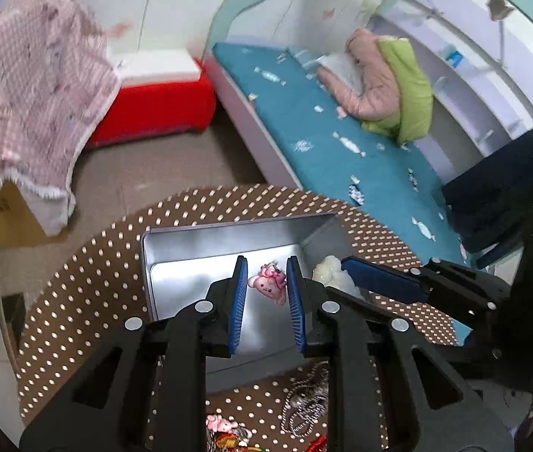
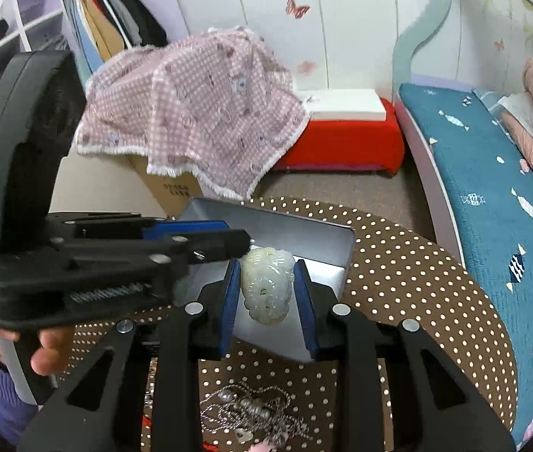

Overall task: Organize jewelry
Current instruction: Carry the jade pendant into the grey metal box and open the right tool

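Brown cloth with white polka dots (image 1: 89,282) is covering the round table, and an open silver metal tin (image 1: 191,260) is sitting on it, with a teal-covered bed (image 1: 341,139) running along behind. Over the tin, the left gripper (image 1: 266,286) is pinching a small pink charm (image 1: 268,282) between its narrowly set blue pads, the charm hanging above the tin's floor. Just beside it, the right gripper (image 2: 268,293) is clamping a pale carved jade pendant (image 2: 266,286) between its own blue pads, also over the tin; in the left wrist view the pendant is showing at the tin's right wall. A person's hand (image 2: 46,350) is wrapping the left gripper's handle. On the cloth nearer the cameras, a tangle of silver bead chains (image 2: 255,410) is lying in a heap, with more pink and red trinkets (image 1: 225,429) beside it, all outside the tin
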{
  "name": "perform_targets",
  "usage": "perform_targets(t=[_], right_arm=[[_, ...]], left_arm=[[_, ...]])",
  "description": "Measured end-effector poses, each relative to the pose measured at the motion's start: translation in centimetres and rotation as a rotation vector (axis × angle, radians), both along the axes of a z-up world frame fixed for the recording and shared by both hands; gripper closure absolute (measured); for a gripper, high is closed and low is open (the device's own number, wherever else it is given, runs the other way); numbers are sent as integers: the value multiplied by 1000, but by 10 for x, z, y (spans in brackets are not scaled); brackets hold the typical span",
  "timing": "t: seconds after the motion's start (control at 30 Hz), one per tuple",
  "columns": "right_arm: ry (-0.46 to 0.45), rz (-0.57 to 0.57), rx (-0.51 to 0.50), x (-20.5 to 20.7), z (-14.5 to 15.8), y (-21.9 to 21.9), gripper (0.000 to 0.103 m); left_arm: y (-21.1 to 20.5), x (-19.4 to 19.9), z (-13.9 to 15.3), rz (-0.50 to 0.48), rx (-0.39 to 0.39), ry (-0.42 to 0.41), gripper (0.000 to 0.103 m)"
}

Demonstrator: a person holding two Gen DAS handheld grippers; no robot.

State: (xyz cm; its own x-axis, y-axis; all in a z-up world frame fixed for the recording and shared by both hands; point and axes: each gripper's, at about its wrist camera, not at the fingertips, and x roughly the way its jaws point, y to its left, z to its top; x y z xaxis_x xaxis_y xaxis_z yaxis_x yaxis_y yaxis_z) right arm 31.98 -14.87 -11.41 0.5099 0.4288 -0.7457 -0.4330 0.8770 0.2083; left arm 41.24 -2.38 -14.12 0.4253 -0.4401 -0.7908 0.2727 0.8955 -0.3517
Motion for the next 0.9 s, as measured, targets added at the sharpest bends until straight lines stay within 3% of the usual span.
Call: perform_targets(t=[0.47,0.5,0.53,0.67,0.7,0.8,0.9], right_arm=[[43,22,-22,18,-17,11,76],[44,21,-20,17,-17,12,76],[45,22,-19,17,-17,13,76],[52,41,-33,19,-20,21,76],[52,43,-41,20,-20,24,76],[55,43,-73,25,-25,32,76],[50,36,-122,27,-27,37,76]], left_arm=[[7,6,-12,51,57,10,77],[8,4,-10,55,62,2,74],[10,1,-7,56,59,-7,62],[15,-11,12,67,78,-74,50],[17,-13,16,74,96,-92,42],[27,-21,20,103,160,-132,40],[36,-22,17,120,169,-127,40]])
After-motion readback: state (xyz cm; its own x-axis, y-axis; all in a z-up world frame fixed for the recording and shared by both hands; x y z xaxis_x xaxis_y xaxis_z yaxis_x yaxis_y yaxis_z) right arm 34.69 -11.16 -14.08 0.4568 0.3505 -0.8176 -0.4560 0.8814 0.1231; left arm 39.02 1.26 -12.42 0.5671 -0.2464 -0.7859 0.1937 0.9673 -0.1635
